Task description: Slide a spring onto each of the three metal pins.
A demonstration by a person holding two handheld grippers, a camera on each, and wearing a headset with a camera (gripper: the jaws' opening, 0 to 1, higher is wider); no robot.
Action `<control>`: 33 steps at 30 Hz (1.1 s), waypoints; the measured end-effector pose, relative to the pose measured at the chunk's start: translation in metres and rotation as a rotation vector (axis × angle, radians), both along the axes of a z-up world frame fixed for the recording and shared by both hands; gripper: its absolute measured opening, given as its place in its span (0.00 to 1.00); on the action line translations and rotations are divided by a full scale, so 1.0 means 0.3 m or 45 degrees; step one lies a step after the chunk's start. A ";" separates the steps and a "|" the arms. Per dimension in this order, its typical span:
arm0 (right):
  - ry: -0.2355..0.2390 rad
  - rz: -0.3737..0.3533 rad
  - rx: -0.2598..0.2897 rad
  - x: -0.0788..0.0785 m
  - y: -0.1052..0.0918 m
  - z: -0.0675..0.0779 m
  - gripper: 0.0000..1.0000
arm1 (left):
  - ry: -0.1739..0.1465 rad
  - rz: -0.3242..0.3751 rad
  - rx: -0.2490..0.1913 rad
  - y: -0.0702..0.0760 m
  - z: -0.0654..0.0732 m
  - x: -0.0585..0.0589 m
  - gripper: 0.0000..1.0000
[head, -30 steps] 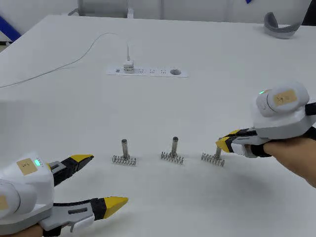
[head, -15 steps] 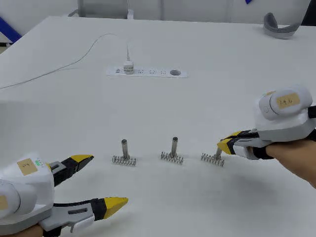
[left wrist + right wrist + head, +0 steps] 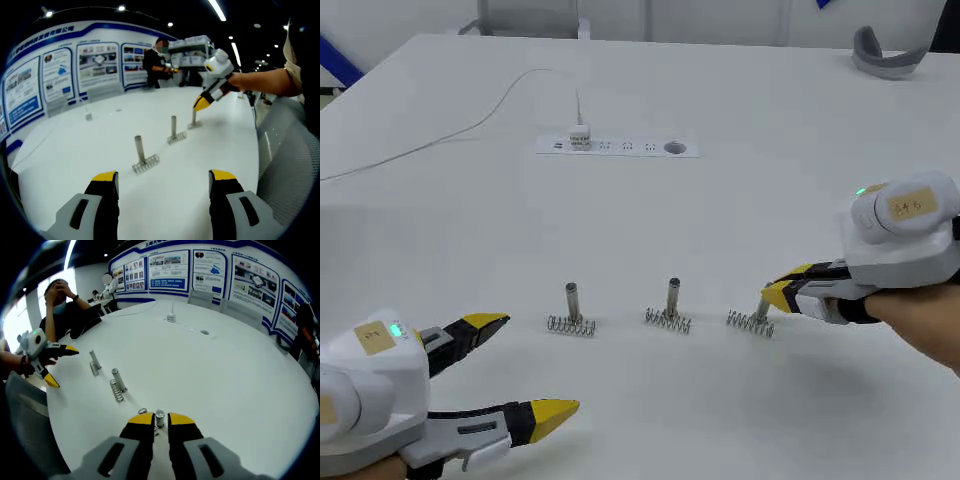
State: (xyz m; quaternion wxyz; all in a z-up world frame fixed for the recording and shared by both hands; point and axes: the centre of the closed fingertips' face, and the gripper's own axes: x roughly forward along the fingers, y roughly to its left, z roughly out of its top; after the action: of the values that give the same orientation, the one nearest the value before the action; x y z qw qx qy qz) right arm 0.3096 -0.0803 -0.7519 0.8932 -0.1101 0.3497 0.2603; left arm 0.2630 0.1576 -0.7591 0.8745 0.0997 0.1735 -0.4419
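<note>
Head view: right gripper at 3 o'clock, tips pinching the right short grey metal pin. Left gripper at 8 o'clock, tips wide apart. Small wire springs lie flat beside all three pins.

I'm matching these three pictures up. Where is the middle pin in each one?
Head view: the middle pin stands low centre, second in the row.
Left gripper view: centre, short of the end pin at the right claw.
Right gripper view: left of centre, beyond the end pin.
Shared landmark: the white plug.
</note>
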 end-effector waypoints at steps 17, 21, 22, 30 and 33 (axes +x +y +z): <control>0.055 0.101 -0.044 -0.063 0.036 -0.048 0.12 | 0.001 -0.006 -0.001 -0.003 0.001 0.000 0.75; 0.064 0.106 -0.059 -0.056 0.032 -0.066 0.12 | 0.000 -0.004 0.000 0.002 0.000 0.001 0.75; 0.069 0.107 -0.060 -0.057 0.031 -0.068 0.12 | 0.000 -0.002 -0.001 0.004 0.000 0.001 0.75; 0.064 0.218 -0.112 -0.078 0.095 -0.069 0.12 | 0.001 0.002 0.000 0.001 -0.002 -0.003 0.74; 0.049 0.270 -0.150 -0.077 0.121 -0.062 0.12 | 0.001 0.002 0.000 0.002 -0.002 -0.002 0.74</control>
State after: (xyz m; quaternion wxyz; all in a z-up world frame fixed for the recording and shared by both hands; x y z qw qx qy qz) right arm 0.2866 -0.0439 -0.7704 0.8459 -0.1936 0.3677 0.3344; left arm 0.2622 0.1582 -0.7596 0.8748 0.0993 0.1737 -0.4413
